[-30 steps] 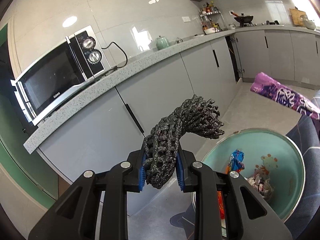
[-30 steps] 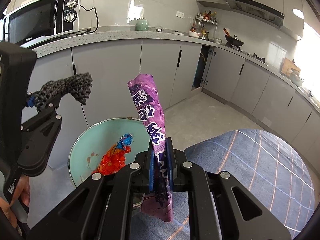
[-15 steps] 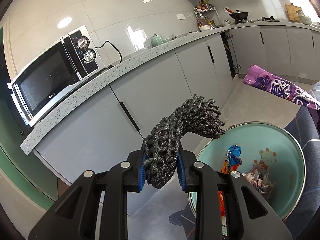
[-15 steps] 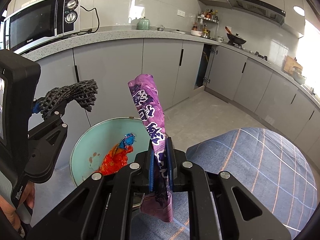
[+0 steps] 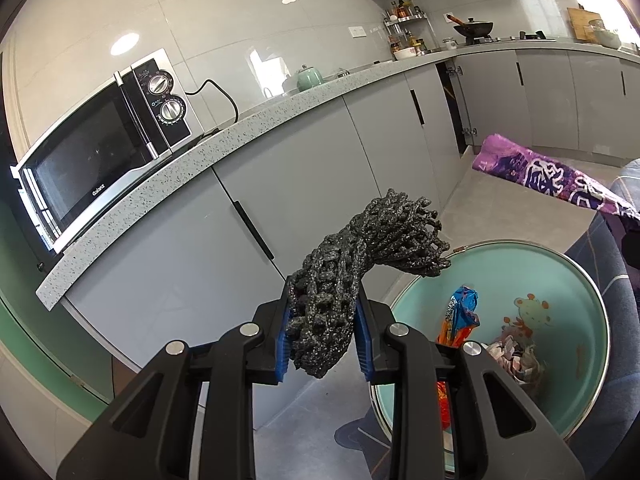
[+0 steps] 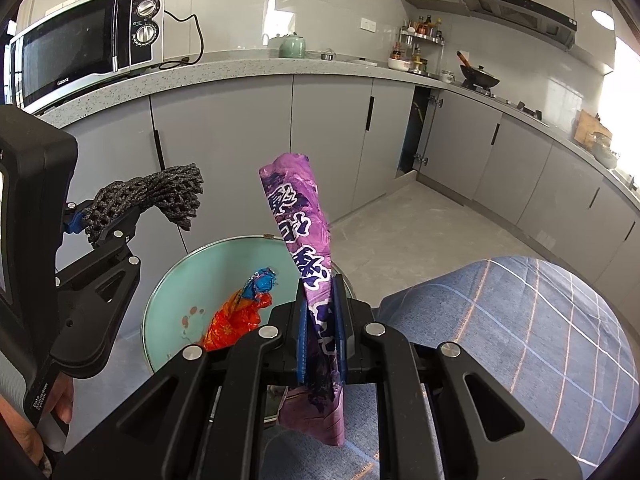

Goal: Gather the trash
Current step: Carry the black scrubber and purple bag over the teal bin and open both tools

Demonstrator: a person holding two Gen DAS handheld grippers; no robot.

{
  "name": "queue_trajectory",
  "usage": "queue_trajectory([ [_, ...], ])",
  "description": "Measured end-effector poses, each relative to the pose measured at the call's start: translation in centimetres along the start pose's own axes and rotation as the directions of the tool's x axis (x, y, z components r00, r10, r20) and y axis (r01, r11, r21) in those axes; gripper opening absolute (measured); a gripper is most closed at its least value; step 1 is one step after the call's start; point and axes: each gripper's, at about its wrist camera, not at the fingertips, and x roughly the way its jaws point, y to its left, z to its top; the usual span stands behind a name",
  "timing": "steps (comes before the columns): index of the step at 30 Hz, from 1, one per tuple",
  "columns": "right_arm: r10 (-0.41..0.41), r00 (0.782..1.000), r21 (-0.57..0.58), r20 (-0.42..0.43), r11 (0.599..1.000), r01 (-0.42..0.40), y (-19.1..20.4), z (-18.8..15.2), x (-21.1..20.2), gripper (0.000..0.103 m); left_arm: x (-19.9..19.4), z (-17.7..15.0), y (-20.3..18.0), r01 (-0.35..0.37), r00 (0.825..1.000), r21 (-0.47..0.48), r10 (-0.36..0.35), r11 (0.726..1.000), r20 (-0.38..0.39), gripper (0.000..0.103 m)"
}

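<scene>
My left gripper (image 5: 322, 334) is shut on a dark grey foam net (image 5: 360, 256), held in the air above and left of the teal trash bin (image 5: 560, 264). The net (image 6: 160, 196) and the left gripper (image 6: 86, 220) also show in the right wrist view. My right gripper (image 6: 320, 340) is shut on a purple snack wrapper (image 6: 300, 224) that stands up over the bin's (image 6: 188, 280) right rim. The wrapper (image 5: 548, 178) reaches in from the right in the left wrist view. In the bin lie an orange and blue wrapper (image 6: 240, 308) and crumpled paper (image 5: 516, 360).
Grey kitchen cabinets (image 6: 240, 140) stand behind the bin, with a microwave (image 5: 100, 152) and a green teapot (image 6: 292, 46) on the counter. A blue checked cloth (image 6: 520, 340) covers the surface at the right. A person's hand (image 6: 24, 432) holds the left gripper.
The left gripper with the foam net has shifted a little toward the bin. The right gripper and purple wrapper have hardly moved.
</scene>
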Motion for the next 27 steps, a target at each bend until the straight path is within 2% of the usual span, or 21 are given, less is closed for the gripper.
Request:
queue_trajectory([
  [6,0.018,1.000,-0.001,0.006,1.000,-0.018,0.0,0.0,0.3,0.012,0.0,-0.1,-0.3,0.011,1.000,0.006,-0.011,1.000,-0.002,0.029],
  [7,0.025,1.000,0.003,0.011,1.000,-0.025,-0.1,0.0,0.3,0.015,0.0,-0.1,-0.4,0.013,1.000,0.008,-0.013,1.000,-0.003,0.030],
  [8,0.025,0.999,0.010,0.020,1.000,-0.025,-0.2,-0.1,0.3,0.020,0.0,-0.2,-0.5,0.018,1.000,0.014,-0.017,1.000,-0.004,0.034],
  [9,0.026,0.999,0.013,0.020,1.000,-0.026,-0.3,-0.1,0.3,0.028,0.1,-0.1,-0.5,0.020,1.000,0.016,-0.020,1.000,-0.006,0.043],
  [11,0.030,0.999,0.019,0.015,0.999,-0.031,-0.4,-0.2,0.4,0.031,0.0,-0.2,-0.7,0.028,1.000,0.022,-0.028,0.999,-0.003,0.045],
  [12,0.034,0.999,0.023,0.018,0.999,-0.034,-0.6,-0.3,0.4,0.038,0.0,-0.2,-1.0,0.035,0.999,0.030,-0.034,0.999,-0.007,0.048],
  [14,0.024,0.999,0.028,0.022,0.999,-0.024,-0.8,-0.3,0.2,0.040,0.0,-0.3,-1.1,0.037,0.999,0.027,-0.037,0.999,-0.007,0.056],
  [16,0.023,0.999,0.040,0.027,0.999,-0.024,-1.1,-0.4,-0.1,0.042,0.0,-0.4,-1.2,0.033,0.999,0.034,-0.033,0.999,-0.005,0.059],
  [17,0.016,0.999,0.048,0.036,0.999,-0.017,-1.4,-0.4,-0.3,0.043,-0.1,-0.4,-1.2,0.034,0.999,0.034,-0.033,0.999,-0.005,0.066],
  [21,-0.006,0.998,0.078,0.065,0.997,0.000,-2.1,-0.6,-1.3,0.061,-0.8,-0.6,-0.9,0.017,1.000,0.027,-0.017,1.000,0.008,0.087],
  [27,-0.005,0.995,0.108,0.099,0.994,-0.006,-2.4,-1.2,-3.9,0.063,-2.7,-1.5,1.3,-0.012,1.000,-0.033,0.013,0.999,0.024,0.091],
])
